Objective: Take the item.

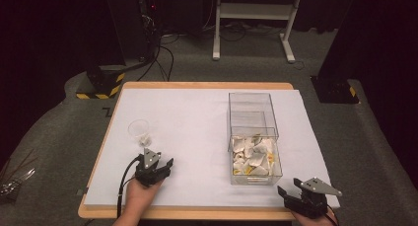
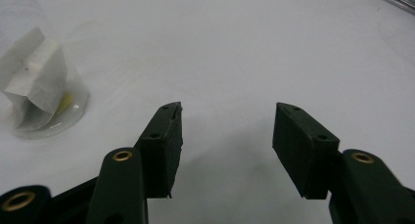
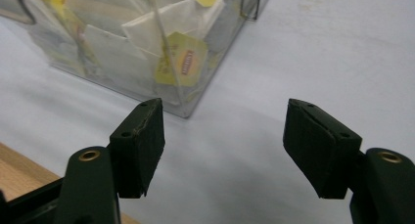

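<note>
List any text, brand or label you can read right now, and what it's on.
Red logo on the yellow tea bag tag inside the clear box: print is there, too blurred to read.
Other yellow tags in the box: too small to read.
Dark mark on the floor by the table's far left corner: partly hidden, unreadable.
Plastic cup: no text.

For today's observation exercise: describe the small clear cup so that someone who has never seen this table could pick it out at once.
Start at the white-covered table. On its right stands a clear box whose pulled-out drawer holds tea bags; the cup stands alone on the left, just beyond the left gripper. It is round, open-topped and holds a single folded tea bag, unlike the square, heaped drawer.
</note>
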{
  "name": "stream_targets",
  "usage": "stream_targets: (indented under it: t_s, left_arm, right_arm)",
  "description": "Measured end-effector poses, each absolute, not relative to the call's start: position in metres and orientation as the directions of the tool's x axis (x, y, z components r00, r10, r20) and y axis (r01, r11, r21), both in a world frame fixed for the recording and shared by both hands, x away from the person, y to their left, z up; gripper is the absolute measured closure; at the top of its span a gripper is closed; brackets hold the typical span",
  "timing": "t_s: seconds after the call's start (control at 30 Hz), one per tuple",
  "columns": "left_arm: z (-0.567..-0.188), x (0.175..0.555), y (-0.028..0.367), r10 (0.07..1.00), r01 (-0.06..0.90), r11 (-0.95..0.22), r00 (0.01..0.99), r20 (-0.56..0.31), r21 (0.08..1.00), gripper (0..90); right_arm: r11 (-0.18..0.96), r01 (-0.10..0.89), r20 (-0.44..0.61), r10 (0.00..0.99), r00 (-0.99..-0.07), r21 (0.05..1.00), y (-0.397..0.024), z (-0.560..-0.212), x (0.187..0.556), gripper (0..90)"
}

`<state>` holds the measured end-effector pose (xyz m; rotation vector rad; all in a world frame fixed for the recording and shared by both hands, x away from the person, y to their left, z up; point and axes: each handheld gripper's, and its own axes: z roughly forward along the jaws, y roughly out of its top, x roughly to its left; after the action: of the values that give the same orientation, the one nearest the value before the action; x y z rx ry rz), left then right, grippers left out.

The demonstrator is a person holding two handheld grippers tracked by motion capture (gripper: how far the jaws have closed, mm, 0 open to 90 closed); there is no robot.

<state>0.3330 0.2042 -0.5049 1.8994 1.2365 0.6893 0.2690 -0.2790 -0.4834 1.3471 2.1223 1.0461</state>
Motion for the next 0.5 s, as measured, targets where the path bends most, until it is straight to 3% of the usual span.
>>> stream_targets:
  t_s: [0.5]
  left_arm:
    - [-0.505, 0.333, 0.204, 0.921, 0.518, -0.246, 0.389, 0.031, 0.820, 45.0]
  right_arm:
    - [0.262, 0.561, 0.055, 0.873, -0.484, 0.785, -0.259, -0.482, 0.273, 29.5]
